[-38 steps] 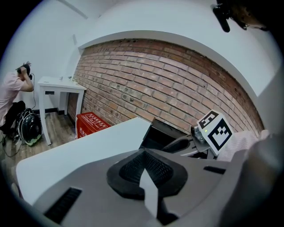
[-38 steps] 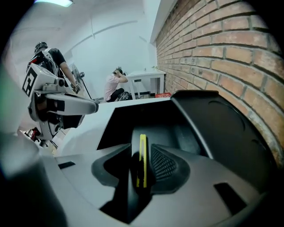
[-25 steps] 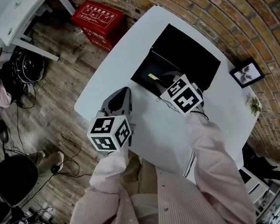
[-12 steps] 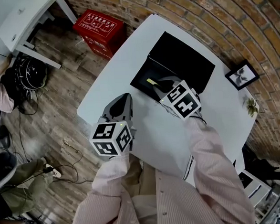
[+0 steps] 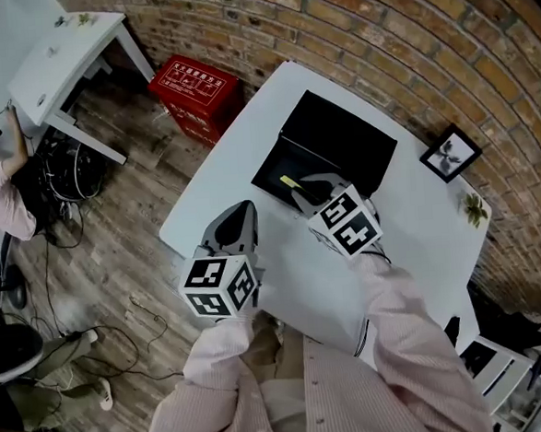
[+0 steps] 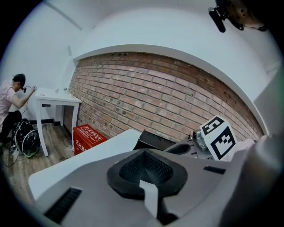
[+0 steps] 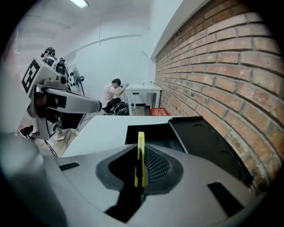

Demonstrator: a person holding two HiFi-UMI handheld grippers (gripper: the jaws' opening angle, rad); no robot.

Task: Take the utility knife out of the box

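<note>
Extraction looked nearly done: the right gripper [image 5: 310, 191] pinched the yellow utility knife [image 7: 140, 157], held just above the open black box [image 5: 267, 169]. The left gripper [image 6: 144, 166] was pressed together, empty. Carrying the knife clear remained.

Person wearing a pink pinstriped shirt [image 5: 311, 397]
Grey left gripper [image 5: 243, 208] and right gripper [image 5: 303, 189] are carrying black-and-white marker cubes [image 5: 218, 286].

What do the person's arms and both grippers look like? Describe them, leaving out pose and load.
The left gripper and the right gripper look alike. Each has a smooth grey shell that tapers to two jaws lined with black mesh-textured pads. Each also carries a white cube printed with black square markers. The person wears a pale pink, finely striped shirt with long sleeves.
</note>
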